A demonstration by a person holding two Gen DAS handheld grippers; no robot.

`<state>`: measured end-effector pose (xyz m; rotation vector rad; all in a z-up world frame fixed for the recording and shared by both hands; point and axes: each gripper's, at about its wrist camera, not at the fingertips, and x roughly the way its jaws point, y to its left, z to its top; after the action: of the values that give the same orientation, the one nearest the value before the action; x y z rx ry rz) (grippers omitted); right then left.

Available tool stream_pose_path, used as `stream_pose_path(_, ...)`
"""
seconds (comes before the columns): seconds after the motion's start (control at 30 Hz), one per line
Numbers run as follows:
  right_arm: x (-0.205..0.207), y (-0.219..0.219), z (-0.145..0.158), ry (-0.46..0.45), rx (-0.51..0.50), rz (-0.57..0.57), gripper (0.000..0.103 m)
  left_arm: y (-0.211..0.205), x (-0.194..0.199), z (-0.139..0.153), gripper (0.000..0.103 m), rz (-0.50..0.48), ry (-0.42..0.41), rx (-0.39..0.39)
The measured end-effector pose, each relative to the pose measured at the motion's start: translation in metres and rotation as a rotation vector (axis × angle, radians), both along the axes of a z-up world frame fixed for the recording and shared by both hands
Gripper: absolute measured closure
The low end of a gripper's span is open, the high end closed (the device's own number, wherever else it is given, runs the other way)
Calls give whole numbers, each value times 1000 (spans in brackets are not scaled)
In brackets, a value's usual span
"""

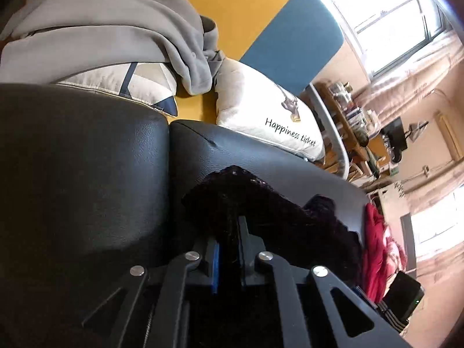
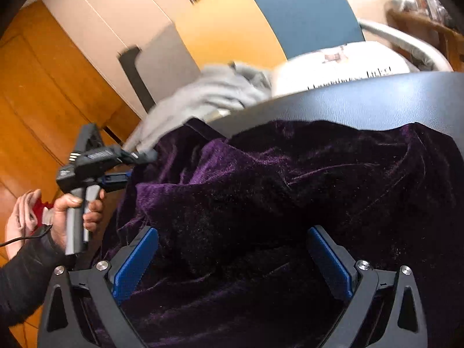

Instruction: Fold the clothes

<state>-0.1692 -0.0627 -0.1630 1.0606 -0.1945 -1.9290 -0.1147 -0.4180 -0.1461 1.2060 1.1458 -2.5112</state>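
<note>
A dark purple velvet garment (image 2: 261, 179) lies crumpled over a black leather seat (image 2: 362, 101). My right gripper (image 2: 232, 232) hangs just above it, open wide, and its blue pads (image 2: 136, 261) do not press on the cloth between them. At the garment's left edge is my left gripper (image 2: 148, 155), held by a person's hand (image 2: 72, 211). In the left wrist view the left gripper (image 1: 232, 223) is shut, with a fold of the purple garment (image 1: 261, 203) pinched between its narrow jaws.
A grey garment (image 1: 101, 29) lies heaped over a patterned pillow (image 1: 139, 84) at the back of the seat (image 1: 87, 159). Beside it is a white pillow (image 1: 255, 101) with lettering. A red garment (image 1: 374, 246) hangs past the seat's right edge. Wooden floor (image 2: 43, 87) lies to the left.
</note>
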Motion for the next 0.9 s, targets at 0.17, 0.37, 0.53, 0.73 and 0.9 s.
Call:
stream_pose_path(0.17, -5, 14, 1, -47, -84, -17, 0, 32, 43, 58, 96, -2, 142, -119)
stream_pose_path(0.37, 3, 36, 13, -123, -98, -85, 0, 169, 97, 106, 95, -300, 238, -361)
stream_pose_path(0.53, 19, 70, 7, -151, -63, -162, 0, 271, 133, 51, 93, -560, 114, -364)
stream_pose_path(0.73, 35, 88, 2, -108, -84, -172, 0, 260, 173, 35, 86, -488, 69, -205)
stream_pose_path(0.9, 35, 87, -1, -70, -107, -158, 0, 194, 191, 43, 85, -246, 57, -174)
